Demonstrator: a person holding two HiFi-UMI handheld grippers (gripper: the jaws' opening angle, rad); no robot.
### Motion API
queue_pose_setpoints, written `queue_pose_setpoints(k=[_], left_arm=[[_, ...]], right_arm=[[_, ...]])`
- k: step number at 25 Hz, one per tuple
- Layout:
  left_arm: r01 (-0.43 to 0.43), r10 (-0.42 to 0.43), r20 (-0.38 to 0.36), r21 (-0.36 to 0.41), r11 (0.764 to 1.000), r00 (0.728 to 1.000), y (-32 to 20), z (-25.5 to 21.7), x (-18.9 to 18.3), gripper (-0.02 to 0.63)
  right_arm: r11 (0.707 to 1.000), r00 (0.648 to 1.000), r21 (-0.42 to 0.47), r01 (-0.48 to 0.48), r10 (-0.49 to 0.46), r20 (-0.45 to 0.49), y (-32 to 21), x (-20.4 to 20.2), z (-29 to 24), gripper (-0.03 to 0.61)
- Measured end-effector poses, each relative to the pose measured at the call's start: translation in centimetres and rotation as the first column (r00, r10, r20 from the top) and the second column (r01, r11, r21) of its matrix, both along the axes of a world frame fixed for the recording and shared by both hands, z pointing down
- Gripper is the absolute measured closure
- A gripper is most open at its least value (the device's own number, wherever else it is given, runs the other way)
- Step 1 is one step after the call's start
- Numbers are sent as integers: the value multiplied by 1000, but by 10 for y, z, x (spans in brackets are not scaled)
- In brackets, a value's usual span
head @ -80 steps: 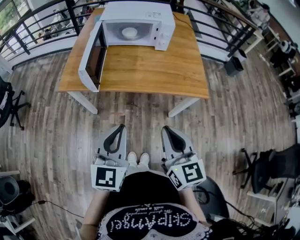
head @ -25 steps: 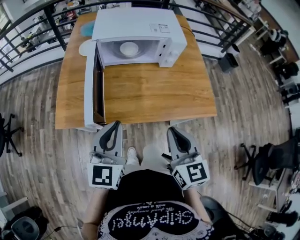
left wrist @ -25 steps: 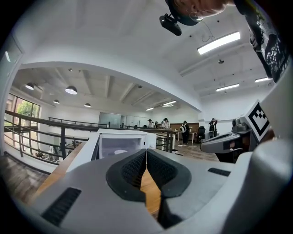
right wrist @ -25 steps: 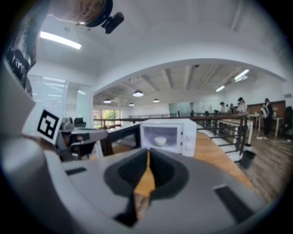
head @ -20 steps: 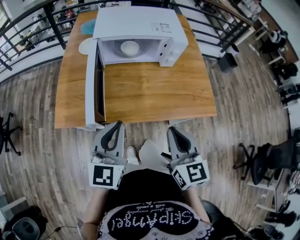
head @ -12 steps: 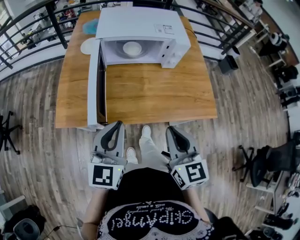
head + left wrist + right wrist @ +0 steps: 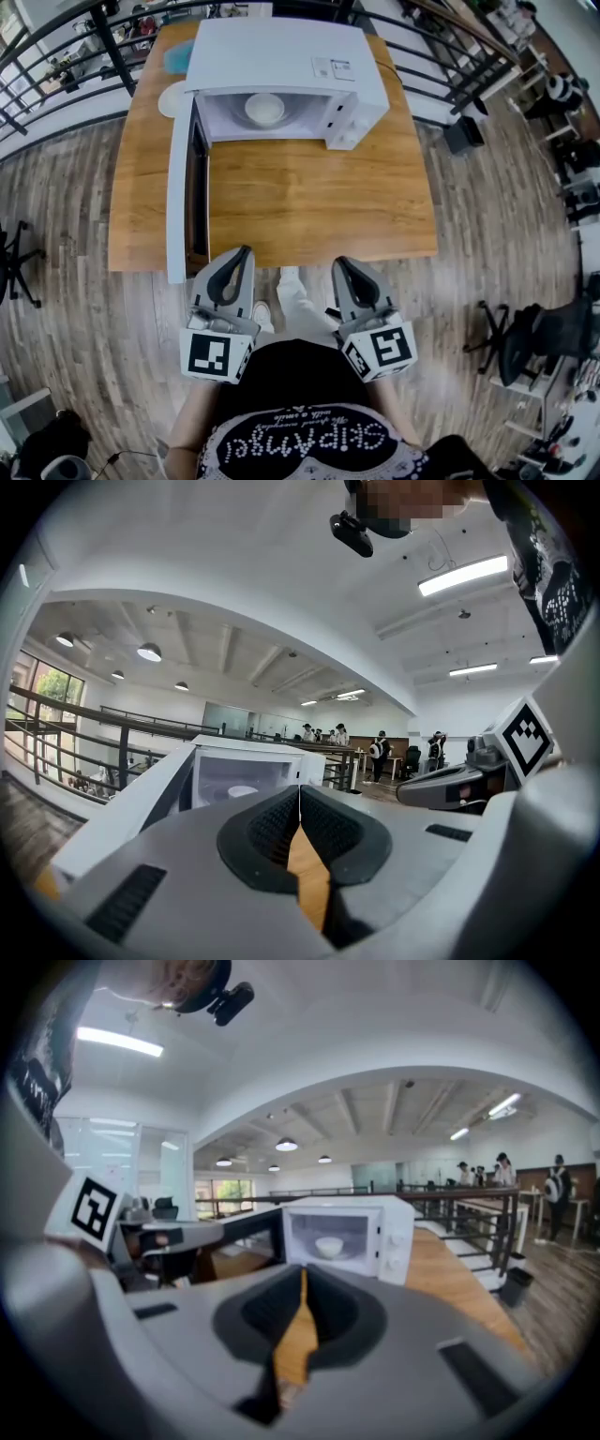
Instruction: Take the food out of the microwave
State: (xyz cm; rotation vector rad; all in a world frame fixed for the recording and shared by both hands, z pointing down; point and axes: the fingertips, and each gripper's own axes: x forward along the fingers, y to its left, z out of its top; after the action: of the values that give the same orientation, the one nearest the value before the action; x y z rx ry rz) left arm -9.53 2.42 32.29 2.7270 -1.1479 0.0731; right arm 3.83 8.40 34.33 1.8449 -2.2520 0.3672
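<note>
A white microwave (image 7: 281, 56) stands at the far side of a wooden table (image 7: 309, 202), its door (image 7: 183, 192) swung wide open toward me on the left. Inside it sits a white bowl (image 7: 265, 109), also visible as a small white bowl (image 7: 329, 1246) in the right gripper view and a pale bowl (image 7: 241, 790) in the left gripper view. My left gripper (image 7: 244, 250) and right gripper (image 7: 338, 262) hover at the table's near edge, side by side, both shut with nothing between their jaws. The left one is just right of the door's near end.
A white plate (image 7: 172, 97) and a blue thing (image 7: 178, 56) lie on the table left of the microwave. Black railings (image 7: 56, 56) run behind the table. Office chairs (image 7: 530, 333) stand on the wooden floor at the right. People stand far off in the room.
The table and microwave have come closer in the head view. Both grippers now reach the table's near edge, still shut and side by side.
</note>
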Motion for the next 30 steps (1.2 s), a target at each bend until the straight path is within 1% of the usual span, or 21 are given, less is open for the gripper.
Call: queue_pose_setpoints(k=[4, 9, 13, 18, 22, 25, 30], left_arm=[[22, -22, 9, -11, 1000, 1000, -28, 2, 16, 580], [75, -75, 15, -15, 997, 997, -67, 2, 34, 580], [110, -110, 14, -3, 994, 994, -90, 1, 52, 579], [146, -146, 25, -21, 989, 989, -108, 7, 70, 579], [176, -176, 40, 6, 984, 984, -121, 7, 80, 578], [210, -209, 47, -8, 978, 977, -125, 11, 81, 580], [233, -234, 66, 20, 972, 970, -127, 9, 78, 579]], right_arm=[[1000, 1000, -5, 27, -27, 11, -36, 15, 3, 540], [995, 995, 6, 96, -96, 15, -86, 35, 1, 540], [990, 990, 13, 139, -139, 25, -115, 53, 1, 540], [984, 984, 2, 176, -176, 36, -137, 75, 10, 540], [980, 979, 5, 197, -197, 49, -150, 91, 15, 540], [977, 976, -1, 212, -212, 52, -158, 101, 20, 540], [974, 972, -6, 225, -224, 76, -164, 105, 23, 540]])
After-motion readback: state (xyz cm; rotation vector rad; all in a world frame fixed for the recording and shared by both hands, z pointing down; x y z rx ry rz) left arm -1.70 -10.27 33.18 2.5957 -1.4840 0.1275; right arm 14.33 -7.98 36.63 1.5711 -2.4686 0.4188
